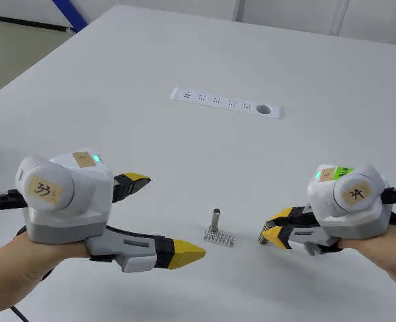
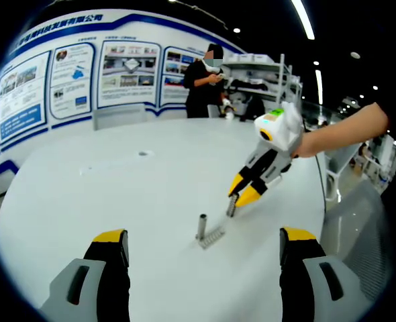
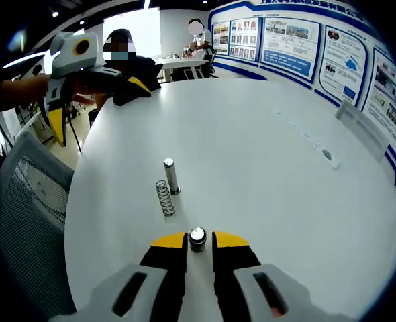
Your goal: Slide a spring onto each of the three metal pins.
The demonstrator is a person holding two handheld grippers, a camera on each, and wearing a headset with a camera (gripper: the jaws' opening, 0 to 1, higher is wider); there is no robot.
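The left gripper (image 1: 166,215) is hovering over the white table (image 1: 184,147) with its jaws spread wide and nothing between them. The right gripper (image 1: 270,227) is gripping with its jaws drawn in against the held pin (image 3: 197,237), clamping it just below its round metal top. This pin is standing upright between the yellow tips, its lower end touching the table. Its lower part is showing coils in the left gripper view, apparently a spring around it; this cannot be confirmed. The standing pin (image 1: 215,219) is resting upright on the table ahead of the right gripper's tips and slightly to their left, near but apart from them. Seen from the left gripper, it is sitting ahead and roughly centred between the open jaws. The loose spring (image 1: 219,236) is lying flat on the table just beside the base of the standing pin, on the side nearer both grippers. A white power strip (image 1: 225,102) is lying well beyond both grippers, further across the table.
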